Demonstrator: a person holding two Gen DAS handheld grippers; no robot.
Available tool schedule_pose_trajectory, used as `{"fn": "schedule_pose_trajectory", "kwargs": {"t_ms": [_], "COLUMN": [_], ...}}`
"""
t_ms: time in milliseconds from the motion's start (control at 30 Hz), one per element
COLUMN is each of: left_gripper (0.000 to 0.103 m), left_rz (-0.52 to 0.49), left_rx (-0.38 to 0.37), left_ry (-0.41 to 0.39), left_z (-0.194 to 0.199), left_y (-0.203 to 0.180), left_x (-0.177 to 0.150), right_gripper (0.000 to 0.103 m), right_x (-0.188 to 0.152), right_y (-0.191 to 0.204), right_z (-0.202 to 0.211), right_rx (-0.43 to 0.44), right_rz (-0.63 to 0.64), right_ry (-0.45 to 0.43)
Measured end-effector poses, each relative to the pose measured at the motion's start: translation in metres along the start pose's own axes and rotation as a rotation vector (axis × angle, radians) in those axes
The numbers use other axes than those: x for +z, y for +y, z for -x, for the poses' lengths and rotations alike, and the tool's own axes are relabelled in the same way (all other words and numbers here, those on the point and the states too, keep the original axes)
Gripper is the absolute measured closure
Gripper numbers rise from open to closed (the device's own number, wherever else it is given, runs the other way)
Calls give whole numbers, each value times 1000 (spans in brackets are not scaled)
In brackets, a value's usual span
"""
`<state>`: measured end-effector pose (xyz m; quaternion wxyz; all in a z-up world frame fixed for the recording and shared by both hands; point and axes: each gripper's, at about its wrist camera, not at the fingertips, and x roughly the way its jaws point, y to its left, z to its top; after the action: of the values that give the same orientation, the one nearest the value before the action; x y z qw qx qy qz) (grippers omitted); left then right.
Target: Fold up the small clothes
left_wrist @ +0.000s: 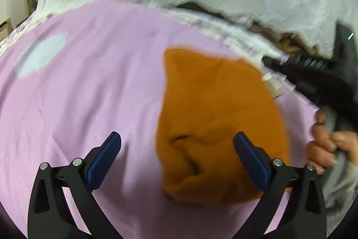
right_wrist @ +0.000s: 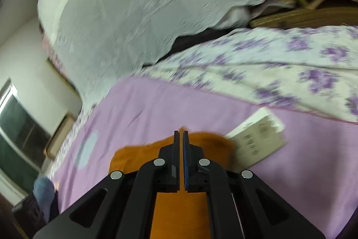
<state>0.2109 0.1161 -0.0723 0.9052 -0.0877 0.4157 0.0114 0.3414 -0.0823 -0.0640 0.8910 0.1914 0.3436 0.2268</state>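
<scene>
Right wrist: right gripper (right_wrist: 181,133) closed, grasp on orange cloth (right_wrist: 179,212) unclear; left gripper (left_wrist: 176,145) open.

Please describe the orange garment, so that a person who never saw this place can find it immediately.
A large lilac sheet covers the bed. On it lies the orange garment, bunched beside a white card. It is the only orange thing here.

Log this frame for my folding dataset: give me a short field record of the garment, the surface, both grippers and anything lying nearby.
garment: orange cloth, rumpled, lying on the sheet
surface: lilac sheet over a floral bedspread
left gripper: open, above the garment's left edge, holding nothing
right gripper: shut; whether it pinches the cloth cannot be told
nearby: flat card packet beside the garment; pale oval patch on the sheet
image quality: motion blur
</scene>
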Motion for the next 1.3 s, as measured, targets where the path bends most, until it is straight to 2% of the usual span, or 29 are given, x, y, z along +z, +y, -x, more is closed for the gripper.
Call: {"fn": "schedule_pose_trajectory", "kwargs": {"t_ms": [67,133,200,267,300,367,433,533,600,633,700,767,833,867,967,1033,1100,1167,1300], "left_gripper": [4,4,4,4,4,4,4,4,4,4,4,4,4,4,4,4,4,4,4], "left_rz": [13,-2,-24,-24,-13,23,59,75,66,63,68,74,72,77,95,85,44,12,15], "left_rx": [-19,-9,14,17,7,-22,-24,20,39,53,70,54,44,35,-8,-30,-14,12,10], "left_ry": [52,47,36,28,26,16,6,9,29,35,41,48,40,28,-37,-62,-34,29,51], "left_z": [-12,-11,-11,-9,-7,1,6,10,5,3,0,-1,2,5,22,27,21,7,2], "left_y": [4,2,-2,-3,0,7,13,18,17,16,18,20,20,22,26,23,14,8,8], "left_x": [-3,-3,-5,-5,-5,-5,-5,-10,-13,-14,-15,-14,-14,-15,-13,-13,-15,-18,-18], "right_gripper": [99,103,103,103,98,97,97,97,102,103,103,103,102,98,98,98,98,98,98], "right_x": [-7,-12,-9,-9,-7,-4,-5,-11,-16,-19,-14,-12,-11,-11,-2,2,4,2,0], "right_y": [3,-2,-11,-8,-3,21,52,80,79,73,69,65,61,58,42,12,-23,-47,-63], "right_z": [-27,-47,-48,-41,-36,-23,-17,-41,-73,-88,-96,-86,-65,-52,-15,5,11,11,-8], "right_rx": [-36,-81,-46,-57,-68,0,41,57,7,6,47,73,104,113,66,43,-12,-22,-27], "right_rz": [39,58,16,11,25,85,200,328,334,317,272,250,226,228,223,129,19,-63,-146], "right_ry": [86,153,158,144,131,113,129,245,323,348,341,319,260,241,160,156,167,184,225]}}
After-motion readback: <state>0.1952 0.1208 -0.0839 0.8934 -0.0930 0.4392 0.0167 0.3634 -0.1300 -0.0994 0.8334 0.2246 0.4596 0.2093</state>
